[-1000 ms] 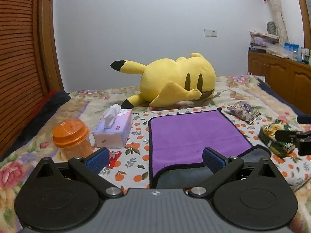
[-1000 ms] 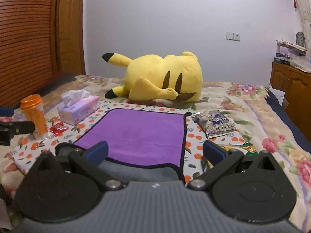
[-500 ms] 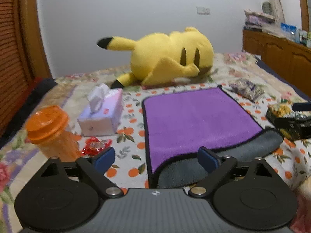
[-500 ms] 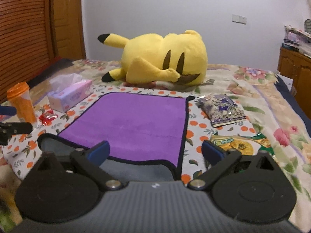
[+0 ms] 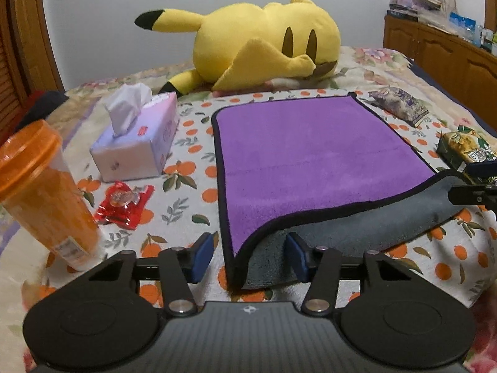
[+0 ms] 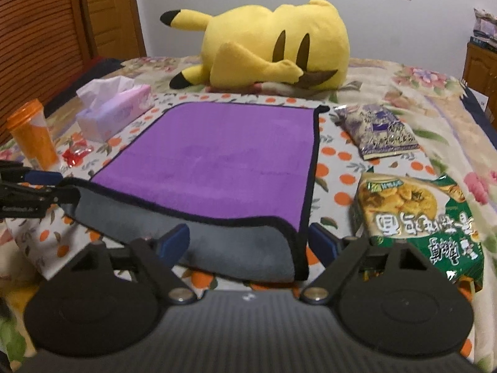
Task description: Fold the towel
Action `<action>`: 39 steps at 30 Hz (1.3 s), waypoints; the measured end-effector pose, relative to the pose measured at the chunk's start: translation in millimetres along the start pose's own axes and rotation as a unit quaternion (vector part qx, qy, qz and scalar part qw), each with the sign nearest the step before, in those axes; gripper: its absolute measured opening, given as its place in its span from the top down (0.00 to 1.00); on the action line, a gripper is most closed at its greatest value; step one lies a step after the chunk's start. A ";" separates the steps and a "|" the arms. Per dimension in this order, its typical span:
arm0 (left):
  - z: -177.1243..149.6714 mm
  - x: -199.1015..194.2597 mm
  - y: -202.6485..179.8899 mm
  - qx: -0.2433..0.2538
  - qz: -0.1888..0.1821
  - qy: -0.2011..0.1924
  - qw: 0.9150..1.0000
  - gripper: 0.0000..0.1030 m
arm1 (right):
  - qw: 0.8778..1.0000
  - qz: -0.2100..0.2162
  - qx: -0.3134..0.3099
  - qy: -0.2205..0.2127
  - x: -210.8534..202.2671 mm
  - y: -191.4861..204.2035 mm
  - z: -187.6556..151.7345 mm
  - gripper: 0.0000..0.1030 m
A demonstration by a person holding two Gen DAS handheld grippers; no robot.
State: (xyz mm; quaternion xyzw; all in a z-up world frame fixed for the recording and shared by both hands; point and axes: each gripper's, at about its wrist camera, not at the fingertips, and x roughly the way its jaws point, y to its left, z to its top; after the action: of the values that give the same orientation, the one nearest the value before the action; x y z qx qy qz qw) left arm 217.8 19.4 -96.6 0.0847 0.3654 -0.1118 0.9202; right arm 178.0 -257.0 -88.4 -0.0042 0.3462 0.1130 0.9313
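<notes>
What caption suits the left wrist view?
Open left gripper straddling the near corner of the purple towel with grey underside, beside an orange lidded plastic cup.

Both wrist cameras sit low at the bed's [image 5: 192,155] near edge, facing the wall, sharing the towel [image 5: 310,155] up close

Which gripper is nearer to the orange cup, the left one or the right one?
Left. The left gripper sits at the towel's near-left corner, with the orange cup just beside it. The right gripper is at the towel's opposite near corner.
</notes>
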 end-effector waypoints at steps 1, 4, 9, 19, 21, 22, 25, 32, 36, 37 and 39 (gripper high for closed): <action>-0.5 1.3 0.9 -0.002 -0.003 0.002 1.000 0.50 | 1.000 0.000 0.001 0.002 1.1 -0.3 -0.2 0.20; -2.1 5.2 1.9 -0.003 -0.009 0.011 1.000 0.52 | 1.000 0.001 0.005 0.010 4.1 -3.0 -0.5 0.20; -4.4 8.7 2.9 -0.007 -0.016 0.022 1.000 0.58 | 1.000 0.004 0.015 0.025 10.7 -9.7 -1.2 0.26; -4.3 7.2 3.5 -0.018 -0.031 0.029 0.999 0.86 | 0.998 0.014 0.037 0.045 17.6 -20.8 -4.5 0.48; -4.4 7.1 3.7 -0.020 -0.030 0.028 0.999 0.89 | 0.998 0.015 0.036 0.046 17.2 -21.2 -4.5 0.54; -4.6 7.0 3.5 -0.019 -0.030 0.027 0.999 0.90 | 0.998 0.014 0.036 0.046 17.0 -20.9 -4.1 0.58; -4.7 6.5 1.8 -0.014 -0.028 0.025 0.999 0.92 | 0.998 0.012 0.034 0.045 16.8 -21.4 -3.3 0.72; -3.9 3.8 0.4 -0.011 -0.021 0.017 1.000 0.93 | 0.999 0.012 0.022 0.045 17.8 -21.7 -3.9 0.91; -2.1 1.1 -0.3 -0.009 -0.019 0.011 1.000 0.94 | 0.999 0.013 0.014 0.041 16.6 -20.6 -2.7 0.94; -1.3 0.5 -0.5 -0.009 -0.019 0.010 1.000 0.94 | 0.999 0.013 0.013 0.039 16.3 -20.8 -2.8 0.94; 0.2 -1.2 -0.1 -0.011 -0.019 0.007 1.000 0.94 | 0.999 0.014 0.012 0.035 15.6 -21.0 -2.5 0.95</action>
State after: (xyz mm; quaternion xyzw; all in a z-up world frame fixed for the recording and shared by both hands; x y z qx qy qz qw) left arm 217.0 19.4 -95.6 0.0681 0.3746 -0.1248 0.9162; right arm 192.4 -274.4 -101.8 0.0077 0.3803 0.1212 0.9168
